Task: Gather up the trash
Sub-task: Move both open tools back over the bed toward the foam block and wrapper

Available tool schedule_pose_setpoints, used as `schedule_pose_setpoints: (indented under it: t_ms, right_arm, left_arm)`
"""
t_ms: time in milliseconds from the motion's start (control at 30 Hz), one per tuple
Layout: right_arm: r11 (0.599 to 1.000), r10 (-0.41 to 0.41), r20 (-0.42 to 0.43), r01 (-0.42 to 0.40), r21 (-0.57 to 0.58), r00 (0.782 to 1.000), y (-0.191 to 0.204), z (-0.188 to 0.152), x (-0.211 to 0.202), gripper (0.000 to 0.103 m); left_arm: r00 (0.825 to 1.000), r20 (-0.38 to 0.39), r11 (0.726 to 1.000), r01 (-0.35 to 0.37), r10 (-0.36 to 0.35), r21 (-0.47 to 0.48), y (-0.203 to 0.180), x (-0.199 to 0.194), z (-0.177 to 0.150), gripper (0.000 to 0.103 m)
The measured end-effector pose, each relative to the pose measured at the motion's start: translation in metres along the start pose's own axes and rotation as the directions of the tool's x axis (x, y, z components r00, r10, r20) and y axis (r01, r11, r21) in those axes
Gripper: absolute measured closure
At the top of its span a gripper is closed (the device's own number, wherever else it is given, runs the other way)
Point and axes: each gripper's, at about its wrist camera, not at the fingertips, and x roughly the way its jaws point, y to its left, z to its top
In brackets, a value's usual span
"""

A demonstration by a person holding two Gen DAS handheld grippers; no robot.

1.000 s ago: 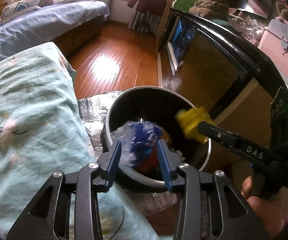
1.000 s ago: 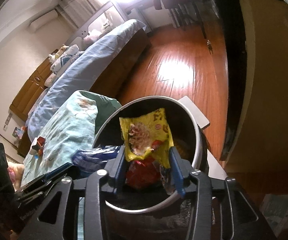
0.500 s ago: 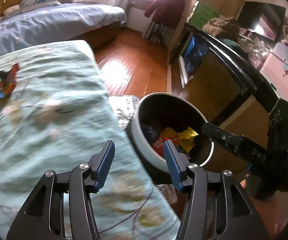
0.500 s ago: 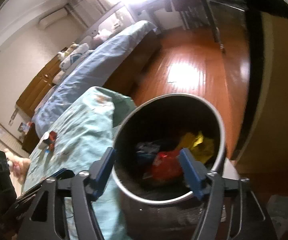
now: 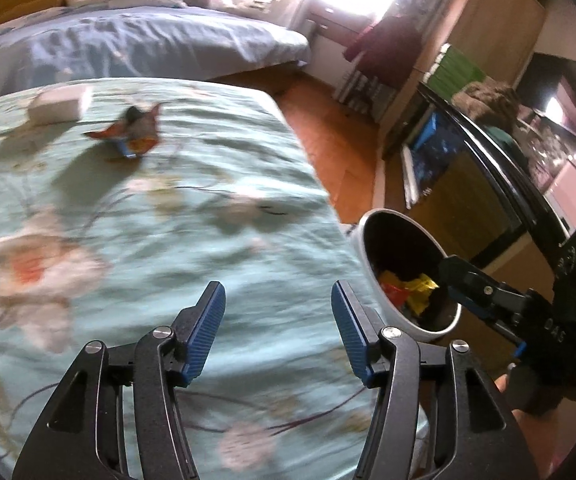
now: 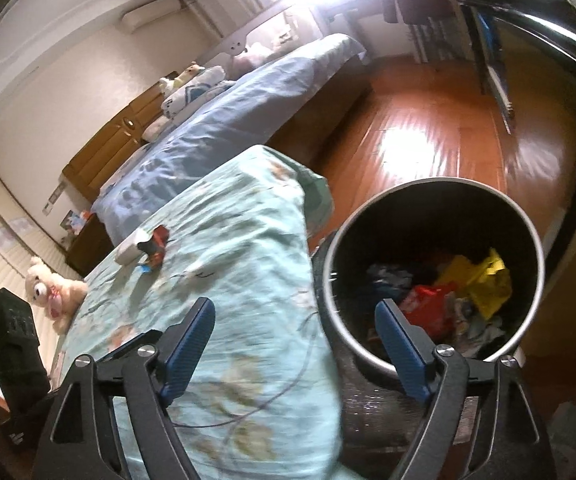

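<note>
While both your tongs hang empty over the edge of the bed, the trash bin (image 6: 434,268) stands on the floor just beside that bed, its dark inside holding a yellow wrapper (image 6: 476,282), a red wrapper (image 6: 428,304) and a dark blue one that is harder to make out. Your left tongs (image 5: 277,328) point down over the floral bedspread (image 5: 167,232), their blue pads apart and widening, with only cloth showing between them. Your right tongs (image 6: 296,350) are spreading wider too, nothing clamped in them; their left pad sits over the bedspread and their right pad over the rim of the bin. In the left wrist view your right tongs reach in from the lower right across the bin's mouth, and a bit of your hand (image 5: 528,436) shows under the black body. One piece of trash lies on the bedspread well apart from both tongs: a crumpled orange-and-blue wrapper (image 5: 129,138), blurred in the left view and sharper in the right one. Just beside it rests a small white box (image 5: 59,106); whether the two touch, you cannot tell. Farther off a second bed with a blue cover (image 6: 223,120) runs along the wall, with pillows at its head. A plush bear (image 6: 53,290) sits at the left of the floral bed. Sunlight glares on the wooden floor (image 6: 420,136) beyond the bin.
</note>
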Motion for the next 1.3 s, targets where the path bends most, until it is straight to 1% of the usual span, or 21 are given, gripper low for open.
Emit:
schedule_pose_setpoints:
  t_ms: [133,267,533,733,1000,1300]
  right_arm:
    - [1.0,0.017,-0.02,-0.018,-0.02,1.0,0.016,-0.005,0.007,0.016]
    - [0.998,0.034,-0.042,-0.036,-0.049,0.999,0.036,-0.01,0.015,0.014]
    - [0.991,0.062,-0.074,-0.07,-0.116,0.995,0.074,-0.013,0.032,0.013]
    - [0.985,0.072,-0.097,-0.086,-0.147,0.993,0.096,-0.014,0.047,0.013]
    - [0.98,0.076,-0.118,-0.096,-0.174,0.99,0.117,-0.014,0.067,0.013]
    - [0.978,0.072,-0.137,-0.096,-0.183,0.988,0.13,-0.007,0.09,0.013]
  left_arm:
    - [1.0,0.015,0.999,-0.023,0.024,-0.031,0.021,-0.009,-0.001,0.047]
    - [0.998,0.032,0.997,-0.052,0.054,-0.056,0.042,-0.021,-0.003,0.041]
    - [0.993,0.05,0.988,-0.101,0.107,-0.114,0.086,-0.034,-0.002,0.04]
    - [0.988,0.062,0.982,-0.135,0.144,-0.133,0.109,-0.04,0.004,0.04]
    - [0.981,0.056,0.971,-0.174,0.185,-0.161,0.145,-0.039,0.016,0.039]
    - [0.976,0.054,0.965,-0.199,0.211,-0.173,0.172,-0.034,0.036,0.038]
